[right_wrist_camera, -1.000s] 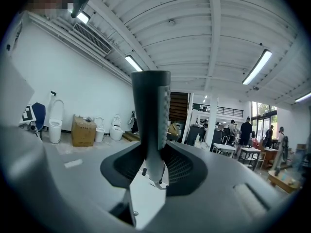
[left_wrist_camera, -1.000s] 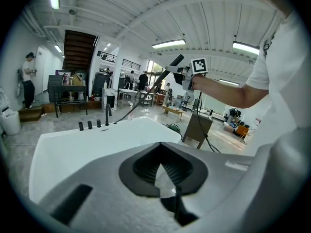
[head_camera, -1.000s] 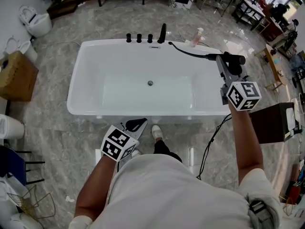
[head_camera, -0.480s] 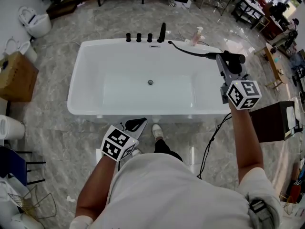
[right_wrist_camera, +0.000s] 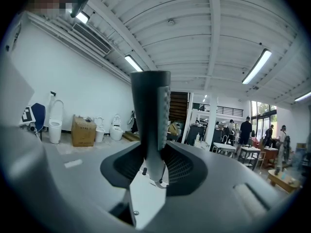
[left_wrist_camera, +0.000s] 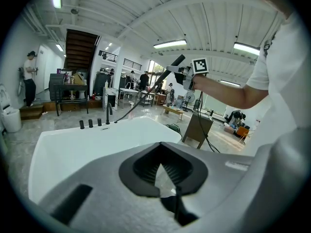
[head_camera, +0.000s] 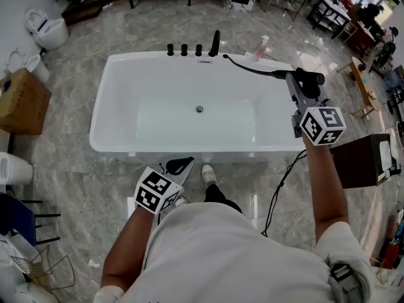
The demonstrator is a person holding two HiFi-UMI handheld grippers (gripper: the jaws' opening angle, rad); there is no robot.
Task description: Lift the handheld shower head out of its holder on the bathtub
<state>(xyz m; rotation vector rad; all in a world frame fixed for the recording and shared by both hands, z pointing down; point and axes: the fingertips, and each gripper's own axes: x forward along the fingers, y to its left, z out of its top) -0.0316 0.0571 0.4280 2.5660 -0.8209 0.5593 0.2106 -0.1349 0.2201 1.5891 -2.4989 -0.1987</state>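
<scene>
Shower head (head_camera: 312,77), black and slim, clamped in right gripper (head_camera: 298,86); left gripper (head_camera: 182,165) closed, empty.

Shower head (head_camera: 316,77) hangs over bathtub (head_camera: 139,59), right end.

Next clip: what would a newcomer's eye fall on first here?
The large white bathtub fills the middle of the head view. At its right end the right gripper is clamped on the black shower head, held up in the air, with its hose trailing back toward the black taps on the far rim. The left gripper hangs shut and empty by the tub's near side.
</scene>
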